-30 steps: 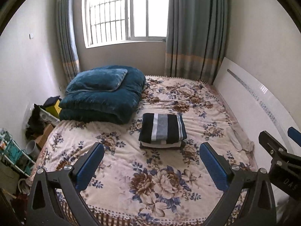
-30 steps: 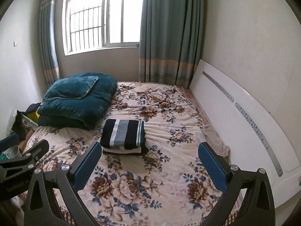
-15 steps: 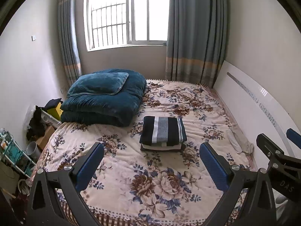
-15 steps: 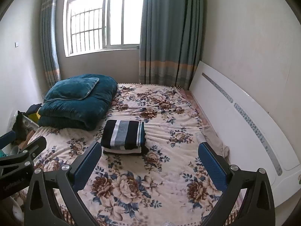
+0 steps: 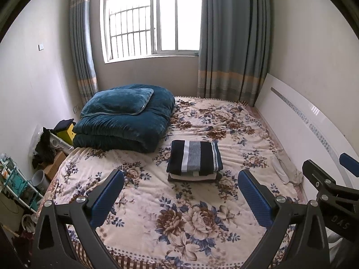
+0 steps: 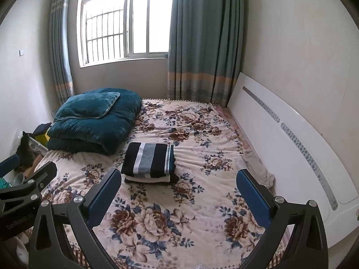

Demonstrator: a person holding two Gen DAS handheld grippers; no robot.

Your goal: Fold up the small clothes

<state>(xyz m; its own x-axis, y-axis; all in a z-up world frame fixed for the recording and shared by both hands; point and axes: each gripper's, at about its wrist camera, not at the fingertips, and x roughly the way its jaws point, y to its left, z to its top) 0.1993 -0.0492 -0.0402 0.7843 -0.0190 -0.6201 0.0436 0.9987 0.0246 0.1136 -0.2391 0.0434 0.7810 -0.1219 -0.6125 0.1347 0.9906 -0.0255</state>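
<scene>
A small stack of folded clothes (image 5: 194, 160), topped by a dark garment with white and grey stripes, lies in the middle of the floral bed (image 5: 184, 219); it also shows in the right wrist view (image 6: 149, 161). My left gripper (image 5: 179, 192) is open and empty, held above the bed's near end, well back from the stack. My right gripper (image 6: 177, 191) is open and empty too, beside the left one. Each gripper shows at the edge of the other's view.
A folded teal quilt with a pillow (image 5: 125, 118) lies at the bed's far left. A white headboard (image 5: 305, 130) runs along the right wall. A crumpled pale cloth (image 5: 289, 168) lies at the bed's right edge. Boxes, a rack and clutter (image 5: 33, 163) stand left of the bed.
Both grippers have tilted upward and drawn back a little, so the stack and bed sit lower in the views. Both stayed open.
</scene>
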